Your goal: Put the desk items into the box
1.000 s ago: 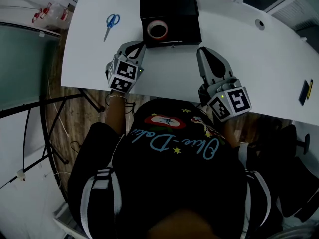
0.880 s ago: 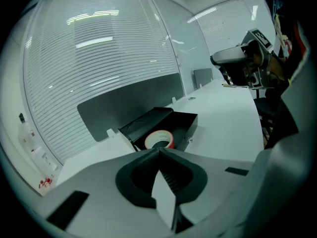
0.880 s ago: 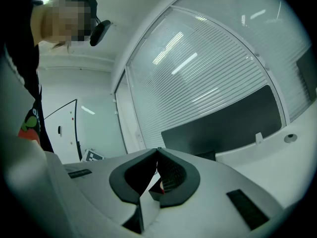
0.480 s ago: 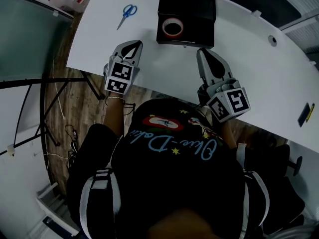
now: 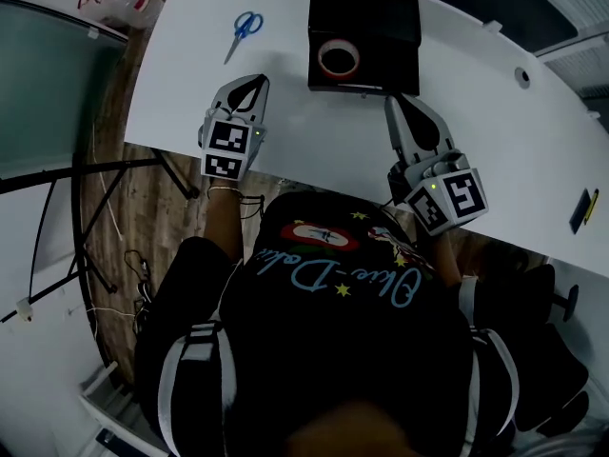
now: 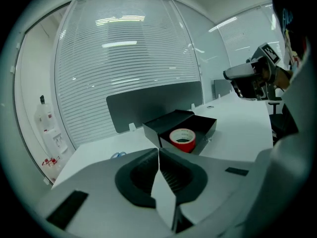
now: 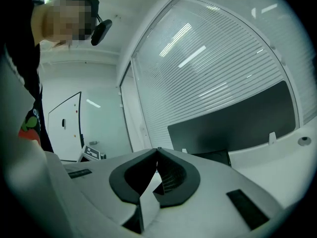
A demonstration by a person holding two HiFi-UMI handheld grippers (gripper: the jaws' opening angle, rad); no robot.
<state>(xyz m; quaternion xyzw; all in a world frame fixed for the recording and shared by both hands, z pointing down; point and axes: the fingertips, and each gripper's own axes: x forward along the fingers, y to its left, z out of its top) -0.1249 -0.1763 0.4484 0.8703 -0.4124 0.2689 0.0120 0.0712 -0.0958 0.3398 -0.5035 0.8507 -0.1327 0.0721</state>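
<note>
Sitting inside the open black box (image 5: 381, 12), one round roll of red tape (image 6: 182, 144) lies flat with its hollow centre facing up; it is the only thing in the box. The box is rectangular with low matte walls and stands toward the far side of a smooth white counter (image 5: 495, 131). One pair of scissors (image 5: 244, 29), with blue loop handles and thin blades, lies on the bare counter to the left of the box, apart from it and outside any container. Two grippers hang over the near part of the counter, both of pale grey hard plastic with dark ribbed pads inside. The left gripper (image 5: 253, 82) is on the near side of the scissors and left of the box, its fingers pressed together at the tips with nothing between them. The right gripper (image 5: 400, 101) is just in front of the box's near right corner, its fingers likewise closed tip to tip and empty. Each carries one cube with square black-and-white markers.
</note>
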